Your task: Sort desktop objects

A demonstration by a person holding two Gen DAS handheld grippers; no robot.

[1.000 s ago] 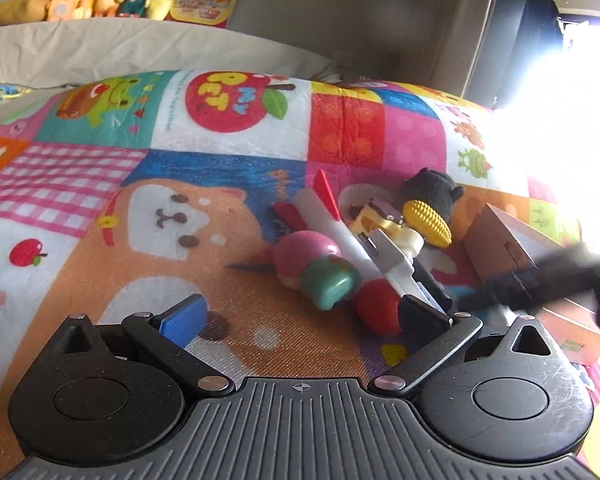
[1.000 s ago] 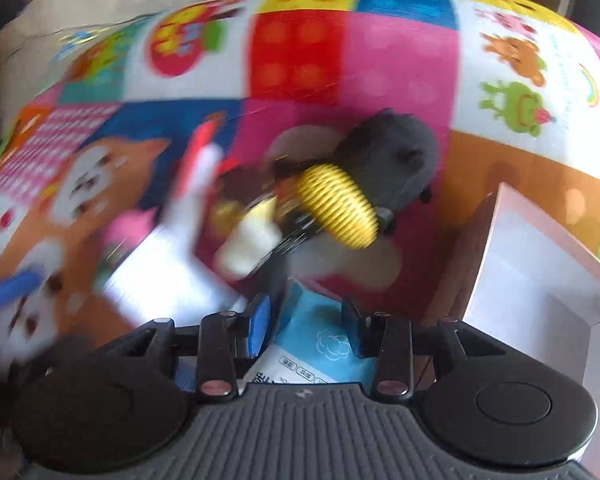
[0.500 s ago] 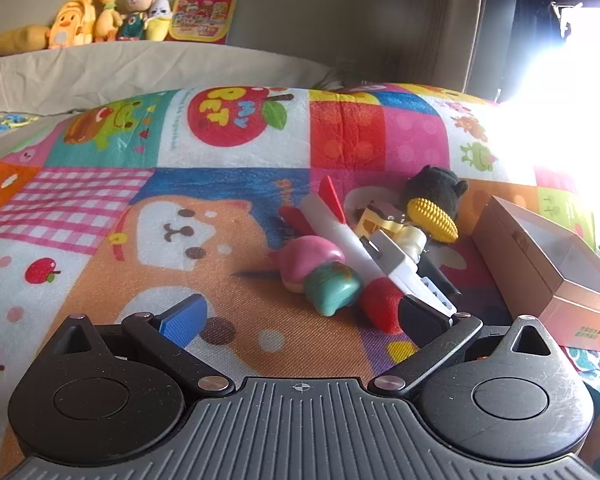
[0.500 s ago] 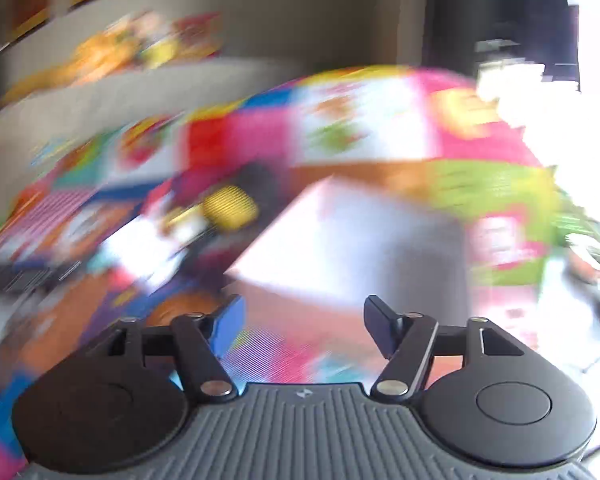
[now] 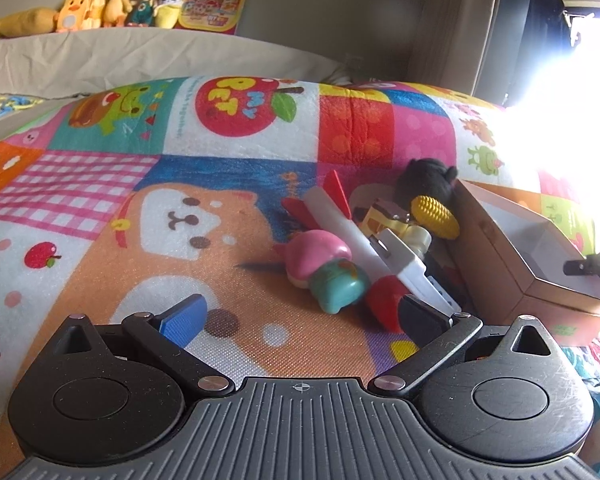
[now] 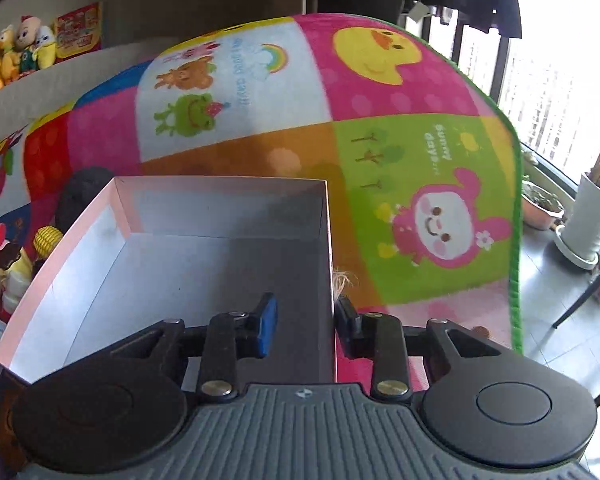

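- Right gripper [image 6: 306, 322] straddles the right wall of the open box [image 6: 220, 256]: blue pad inside, black pad outside. Its jaws have just been closing with the wall between them; the black pad sits against it, the blue one looks slightly apart.
- Left gripper [image 5: 300, 314] hangs wide apart and empty, near the toy pile [image 5: 356, 256], left of the box.
- Finish the pinch squarely before shifting the box; the thin wall may buckle.
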